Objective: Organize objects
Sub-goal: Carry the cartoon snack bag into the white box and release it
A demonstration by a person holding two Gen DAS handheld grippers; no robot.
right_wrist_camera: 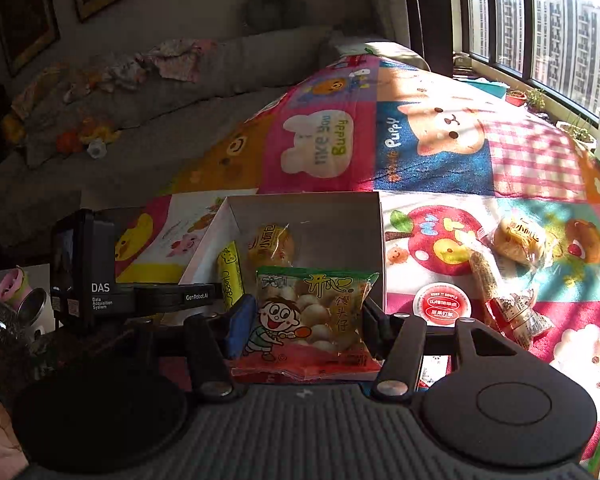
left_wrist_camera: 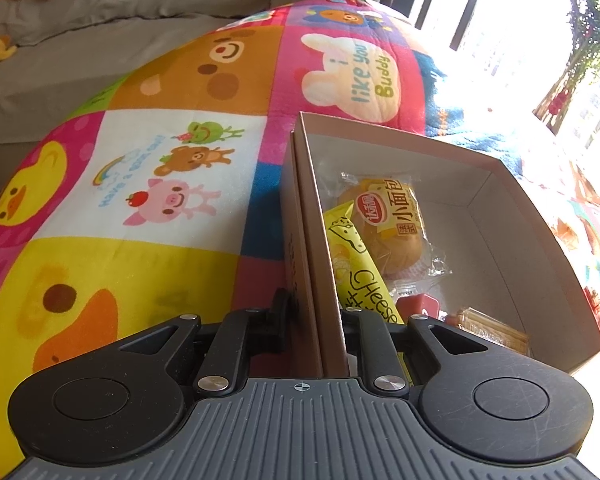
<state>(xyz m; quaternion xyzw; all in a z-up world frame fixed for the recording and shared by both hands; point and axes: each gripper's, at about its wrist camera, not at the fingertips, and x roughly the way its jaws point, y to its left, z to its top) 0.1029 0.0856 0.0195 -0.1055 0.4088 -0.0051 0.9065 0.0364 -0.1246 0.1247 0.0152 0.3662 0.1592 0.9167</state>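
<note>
A cardboard box sits on the colourful blanket. My left gripper is shut on the box's left wall. Inside lie a wrapped bun, a yellow cheese stick, a red item and a small cracker pack. In the right wrist view my right gripper is shut on a bag of small round snacks, held just in front of the box. The left gripper's body shows at the box's left side.
On the blanket right of the box lie another wrapped bun, a sesame stick pack, a red-labelled round cup and a red packet. A grey sofa with toys lies behind. A glass jar stands at left.
</note>
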